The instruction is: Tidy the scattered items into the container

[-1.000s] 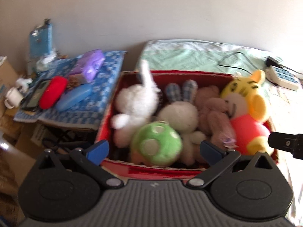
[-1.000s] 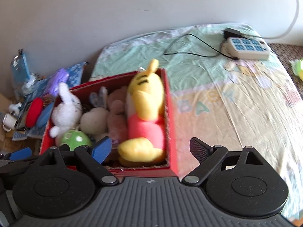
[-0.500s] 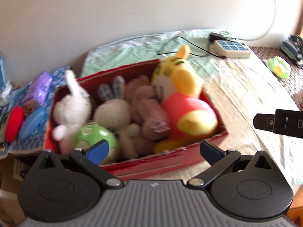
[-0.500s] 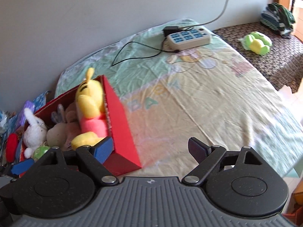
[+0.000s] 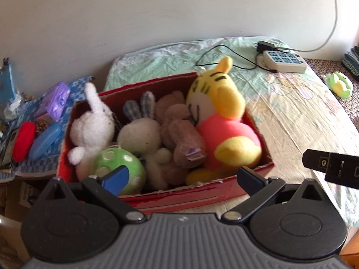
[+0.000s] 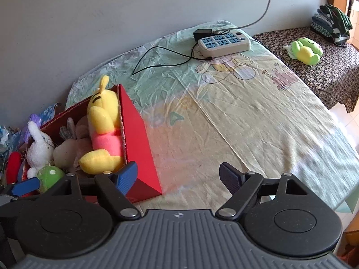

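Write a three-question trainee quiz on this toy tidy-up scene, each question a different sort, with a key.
1. True or false: the yellow tiger plush lies inside the red box.
2. Multiple choice: the green frog plush rests on A) the red box, B) the dark patterned cloth, C) the power strip.
3. Fill in: the right gripper stands ____ with nothing between its fingers.

Key: 1 true; 2 B; 3 open. The right gripper's jaws have just been closing a little, yet they remain wide apart over the bare bedsheet.
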A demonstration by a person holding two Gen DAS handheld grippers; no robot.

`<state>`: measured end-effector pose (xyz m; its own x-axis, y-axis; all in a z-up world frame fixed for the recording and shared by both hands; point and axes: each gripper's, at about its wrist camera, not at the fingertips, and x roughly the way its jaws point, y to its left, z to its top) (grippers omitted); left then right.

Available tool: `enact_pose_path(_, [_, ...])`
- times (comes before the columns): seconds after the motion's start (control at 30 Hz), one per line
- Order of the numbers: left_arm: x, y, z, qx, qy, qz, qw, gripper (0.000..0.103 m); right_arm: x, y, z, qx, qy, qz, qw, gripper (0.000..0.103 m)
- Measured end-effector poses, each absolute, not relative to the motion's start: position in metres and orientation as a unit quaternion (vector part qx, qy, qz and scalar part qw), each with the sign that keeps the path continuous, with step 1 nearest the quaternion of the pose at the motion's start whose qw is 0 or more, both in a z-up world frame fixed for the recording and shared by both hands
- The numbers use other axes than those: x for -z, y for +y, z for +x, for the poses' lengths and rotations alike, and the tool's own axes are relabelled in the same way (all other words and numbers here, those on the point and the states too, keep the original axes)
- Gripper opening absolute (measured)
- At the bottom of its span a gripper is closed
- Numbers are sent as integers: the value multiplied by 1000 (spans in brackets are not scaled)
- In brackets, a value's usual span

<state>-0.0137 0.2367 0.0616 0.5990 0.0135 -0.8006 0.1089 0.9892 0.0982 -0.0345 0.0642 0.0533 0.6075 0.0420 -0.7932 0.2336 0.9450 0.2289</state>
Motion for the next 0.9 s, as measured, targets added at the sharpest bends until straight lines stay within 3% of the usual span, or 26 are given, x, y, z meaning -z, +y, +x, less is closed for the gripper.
enact_pose_path(0.9, [-62, 313, 4, -74, 455, 29, 887, 102, -72, 155, 21, -78, 452, 89, 884, 83])
